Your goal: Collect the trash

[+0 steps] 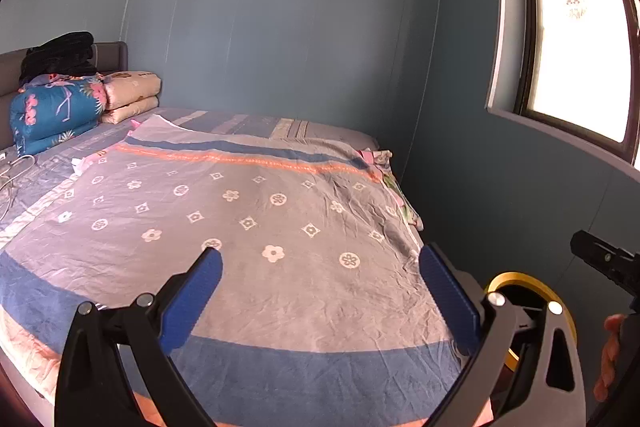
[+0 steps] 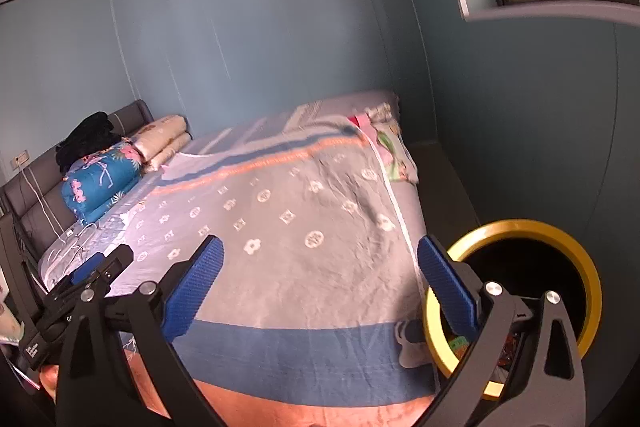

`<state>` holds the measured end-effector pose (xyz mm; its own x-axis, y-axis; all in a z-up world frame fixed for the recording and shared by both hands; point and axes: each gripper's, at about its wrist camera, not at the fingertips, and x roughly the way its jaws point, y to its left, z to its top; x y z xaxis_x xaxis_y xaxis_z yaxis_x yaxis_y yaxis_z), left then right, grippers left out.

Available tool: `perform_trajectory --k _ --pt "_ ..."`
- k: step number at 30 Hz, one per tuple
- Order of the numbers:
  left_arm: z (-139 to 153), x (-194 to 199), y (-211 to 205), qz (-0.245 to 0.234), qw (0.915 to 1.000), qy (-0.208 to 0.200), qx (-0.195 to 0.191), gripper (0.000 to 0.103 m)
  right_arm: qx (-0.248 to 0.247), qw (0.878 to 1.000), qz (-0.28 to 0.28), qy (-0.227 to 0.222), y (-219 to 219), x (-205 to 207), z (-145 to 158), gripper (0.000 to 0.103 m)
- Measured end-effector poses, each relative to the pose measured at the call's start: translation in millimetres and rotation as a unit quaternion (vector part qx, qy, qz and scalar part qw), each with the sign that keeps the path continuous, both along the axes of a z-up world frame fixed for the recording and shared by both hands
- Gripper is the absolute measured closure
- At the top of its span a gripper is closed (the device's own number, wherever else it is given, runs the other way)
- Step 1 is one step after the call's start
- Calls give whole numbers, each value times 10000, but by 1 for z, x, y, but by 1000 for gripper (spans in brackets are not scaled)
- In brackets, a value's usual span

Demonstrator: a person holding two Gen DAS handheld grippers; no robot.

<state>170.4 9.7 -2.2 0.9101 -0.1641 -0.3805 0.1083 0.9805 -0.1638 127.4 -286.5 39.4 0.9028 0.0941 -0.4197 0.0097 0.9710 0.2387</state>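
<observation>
While both jaws gape empty, left gripper (image 1: 320,291) and right gripper (image 2: 318,287) hover above the grey flower-patterned bedsheet (image 1: 248,227), round yellow-rimmed black trash bin (image 2: 520,291) just right.

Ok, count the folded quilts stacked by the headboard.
2. A folded blue flamingo-print quilt lies nearest the bed's outer side with a black garment on top; a folded beige quilt sits beside it, toward the blue wall. More may be hidden behind them.
</observation>
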Motion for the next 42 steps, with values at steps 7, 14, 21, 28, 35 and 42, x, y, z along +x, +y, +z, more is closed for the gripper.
perform_trajectory --k 7,14,21,28,35,42 --pt "-2 -41 18 288 9989 -296 240 8 -302 9988 -303 -218 27 -27 -6 8" --pt "-17 -68 24 292 9990 -207 254 8 -360 9981 -425 -251 33 -41 -19 8" --pt "-18 -85 22 366 9985 -362 211 8 -399 9974 -510 -316 35 -46 -29 8" --pt "-18 -88 18 350 9981 -426 265 8 -354 9976 -510 -297 33 -45 -35 8" --pt "-19 -86 18 315 9987 -369 184 8 -298 9980 -508 -228 34 -42 -41 8" --pt "-21 -83 20 276 9991 -301 126 8 -272 9982 -518 -144 34 -39 -47 8"
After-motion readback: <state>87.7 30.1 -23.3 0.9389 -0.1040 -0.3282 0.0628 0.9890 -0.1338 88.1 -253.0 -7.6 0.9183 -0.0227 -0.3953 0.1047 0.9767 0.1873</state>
